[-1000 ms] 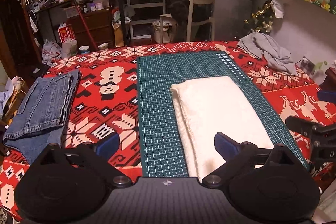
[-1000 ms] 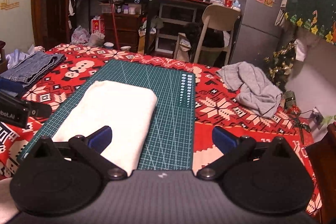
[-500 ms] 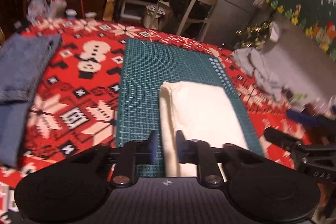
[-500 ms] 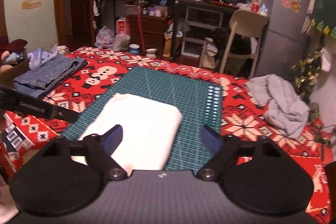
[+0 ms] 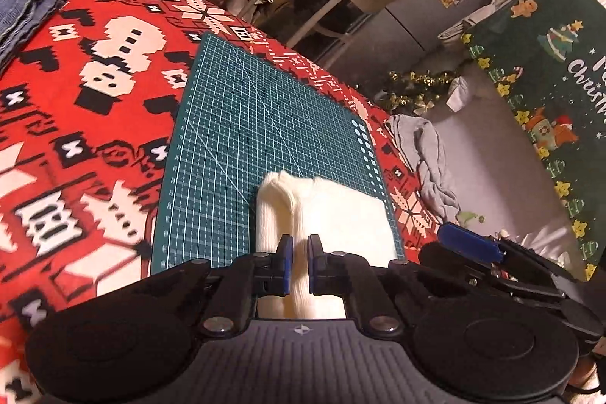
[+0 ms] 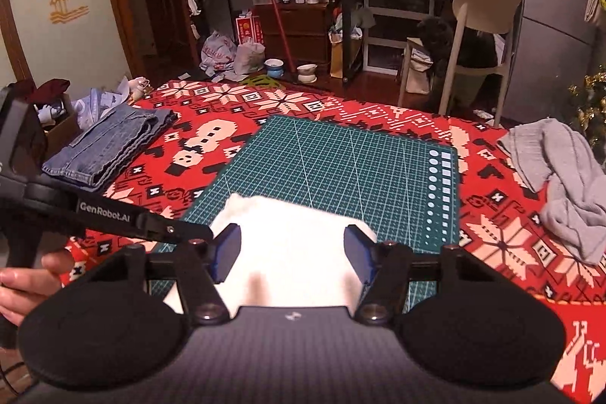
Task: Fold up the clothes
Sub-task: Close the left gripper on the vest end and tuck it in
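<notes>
A folded white garment [image 5: 333,214] lies at the near end of the green cutting mat [image 5: 257,116]. My left gripper [image 5: 297,264] is shut on its near left edge, and a ridge of white cloth is pinched between the blue pads. In the right wrist view the same white garment [image 6: 291,237] fills the gap between the fingers of my right gripper [image 6: 291,252], which stands open astride its near right part. The left gripper's arm [image 6: 144,222] reaches in from the left, held by a hand [image 6: 22,283]. The right gripper's blue pad [image 5: 469,245] shows beside the cloth.
Folded jeans [image 6: 110,146] lie on the red patterned cloth [image 6: 492,237] at the left. A crumpled grey garment [image 6: 560,184] lies at the right. A chair [image 6: 481,25], a cluttered desk and a fridge stand behind the table.
My left gripper has shut on the white garment's near edge and tilted over it. My right gripper's fingers have narrowed around the cloth, which now sits closer to both cameras.
</notes>
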{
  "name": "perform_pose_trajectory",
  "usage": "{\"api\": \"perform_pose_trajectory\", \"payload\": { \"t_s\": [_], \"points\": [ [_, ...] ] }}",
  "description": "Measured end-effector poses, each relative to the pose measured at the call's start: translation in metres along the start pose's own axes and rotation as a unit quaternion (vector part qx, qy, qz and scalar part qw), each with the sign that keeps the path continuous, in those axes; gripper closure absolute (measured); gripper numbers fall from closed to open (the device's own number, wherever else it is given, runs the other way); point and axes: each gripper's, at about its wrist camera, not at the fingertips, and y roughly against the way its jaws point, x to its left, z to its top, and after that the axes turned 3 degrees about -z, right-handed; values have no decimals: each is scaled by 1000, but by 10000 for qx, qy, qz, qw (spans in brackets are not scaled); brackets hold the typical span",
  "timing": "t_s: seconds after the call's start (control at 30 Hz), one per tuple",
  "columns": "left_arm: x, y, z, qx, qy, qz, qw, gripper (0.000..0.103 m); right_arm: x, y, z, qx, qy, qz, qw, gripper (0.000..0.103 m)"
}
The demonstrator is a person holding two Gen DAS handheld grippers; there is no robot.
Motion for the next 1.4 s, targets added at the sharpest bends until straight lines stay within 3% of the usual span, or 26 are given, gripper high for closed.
{"api": "perform_pose_trajectory", "payload": {
  "t_s": [0.13,0.47,0.7,0.97,1.03,1.13,1.2,1.33,1.4],
  "points": [
    [9,-6,6,44,32,-131,9999,96,-1,-16,9,71,1,6,10000,39],
    [43,2,9,-171,809,-896,9925,96,-4,-36,13,208,-287,130,9993,38],
    [45,-1,12,-133,844,-1045,9908,97,-1,-40,10,266,-320,124,9991,38],
    [33,-12,14,20,482,-767,9959,97,7,-44,10,287,-262,156,9991,38],
    [32,-10,13,-70,454,-681,9966,100,8,-45,11,285,-255,165,9991,38],
    [21,1,10,-468,157,-101,9987,103,11,-47,10,310,-255,177,9990,38],
    [20,8,10,-641,96,18,9979,103,13,-48,9,340,-224,179,9990,38],
    [31,10,14,-505,320,-371,9975,103,18,-49,5,359,-137,218,9990,38],
    [39,5,16,-341,582,-650,9956,94,20,-48,4,356,-132,237,9990,38]
  ]
}}
